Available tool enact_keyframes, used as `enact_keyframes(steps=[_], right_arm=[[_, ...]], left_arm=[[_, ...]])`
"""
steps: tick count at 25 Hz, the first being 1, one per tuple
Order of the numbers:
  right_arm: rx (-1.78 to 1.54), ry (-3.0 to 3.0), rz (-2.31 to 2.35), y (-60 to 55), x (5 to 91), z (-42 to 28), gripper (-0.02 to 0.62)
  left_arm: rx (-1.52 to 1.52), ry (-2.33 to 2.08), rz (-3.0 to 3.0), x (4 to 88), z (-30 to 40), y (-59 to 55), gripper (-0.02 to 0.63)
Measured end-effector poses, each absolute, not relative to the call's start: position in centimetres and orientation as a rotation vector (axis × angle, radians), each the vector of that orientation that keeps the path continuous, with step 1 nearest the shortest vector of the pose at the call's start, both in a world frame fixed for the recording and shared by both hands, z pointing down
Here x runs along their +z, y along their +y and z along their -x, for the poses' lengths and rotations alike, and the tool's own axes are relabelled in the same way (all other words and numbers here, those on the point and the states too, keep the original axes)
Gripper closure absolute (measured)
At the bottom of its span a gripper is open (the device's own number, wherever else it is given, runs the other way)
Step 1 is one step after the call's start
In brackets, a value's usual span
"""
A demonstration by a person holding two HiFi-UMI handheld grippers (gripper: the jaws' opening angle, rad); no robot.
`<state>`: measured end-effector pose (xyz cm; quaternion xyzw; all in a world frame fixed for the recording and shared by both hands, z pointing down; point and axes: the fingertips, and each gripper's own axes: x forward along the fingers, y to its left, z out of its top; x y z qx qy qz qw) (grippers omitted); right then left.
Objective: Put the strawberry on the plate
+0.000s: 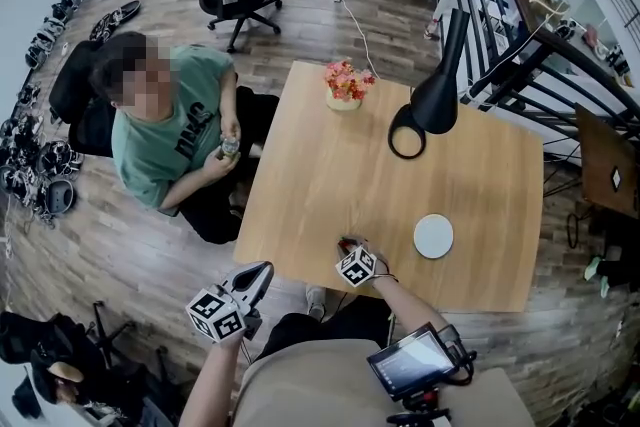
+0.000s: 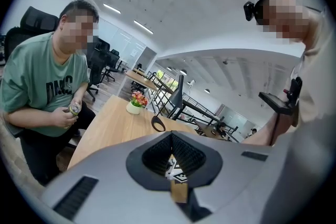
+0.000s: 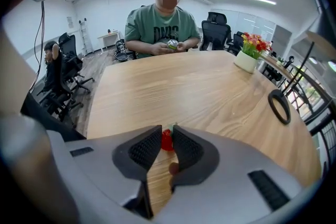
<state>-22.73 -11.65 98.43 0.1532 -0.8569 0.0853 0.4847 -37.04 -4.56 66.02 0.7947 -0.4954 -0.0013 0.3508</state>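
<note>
strawberry [image 3: 167,140] in right tool [image 3: 167,131], by table [image 3: 184,86] edge

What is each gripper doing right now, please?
Left gripper: jaws closed, empty.
Right gripper: jaws closed on the strawberry.

On the worktop [image 1: 300,185], the strawberry [image 3: 167,140] sits near the front edge between the jaws of the right tool [image 1: 347,245], with the plate [image 1: 433,236] to its right. The flower pot [image 1: 345,87] and the lamp [image 1: 430,100] stand farther back. The left tool [image 1: 262,273] hangs off the worktop's front-left corner.
</note>
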Motion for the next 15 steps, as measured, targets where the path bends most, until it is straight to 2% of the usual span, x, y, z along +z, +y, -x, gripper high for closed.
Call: enact_keyframes(steps=[15], right_arm=[[0.255, -2.149, -0.440, -11.0, 95.1, 23.1, 0.531]], left_arm=[[-0.015, -1.267, -2.089, 65.2, 37.9, -3.8, 0.603]])
